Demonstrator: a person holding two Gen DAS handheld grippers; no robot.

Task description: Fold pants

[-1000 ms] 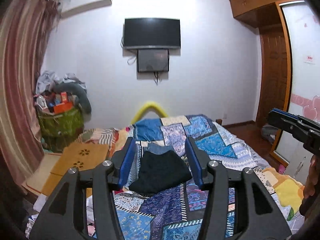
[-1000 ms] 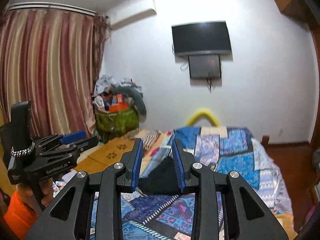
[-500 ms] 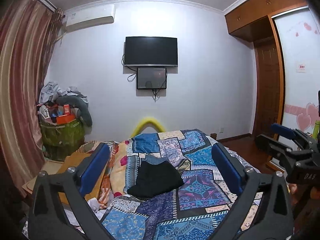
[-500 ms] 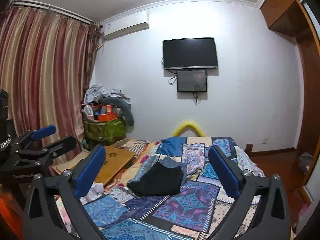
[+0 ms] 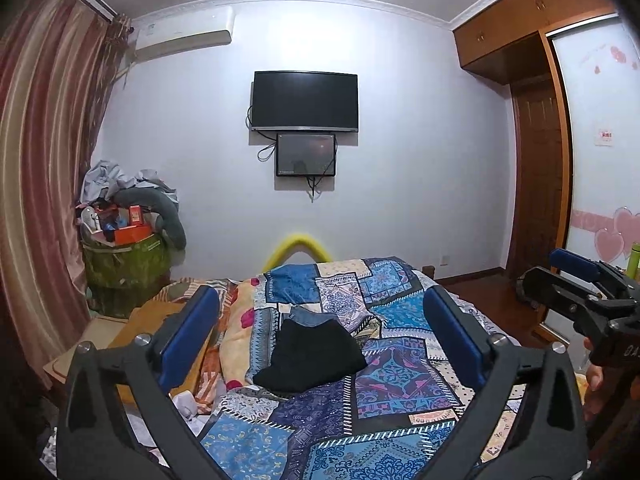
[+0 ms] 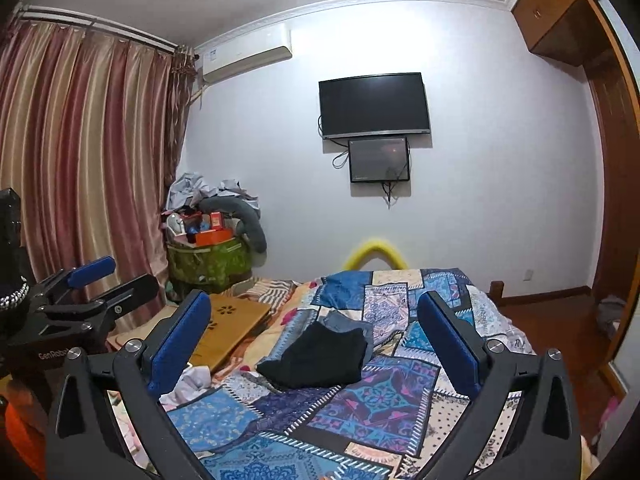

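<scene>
Claws point(image 5: 320, 336) point(image 6: 314, 334) spread wide, folded black pants point(image 5: 312, 360) on bed ahead

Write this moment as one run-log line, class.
left gripper: open, empty | right gripper: open, empty | black pants: folded on patchwork quilt, denim garment behind | contact: none

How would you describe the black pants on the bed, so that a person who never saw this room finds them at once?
Start at the bed with the blue patchwork quilt below the wall-mounted TV. Near the quilt's middle, toward its left side, lie the black pants, partly over a folded blue denim garment. They are the only plain black cloth on the patterned cover.
</scene>
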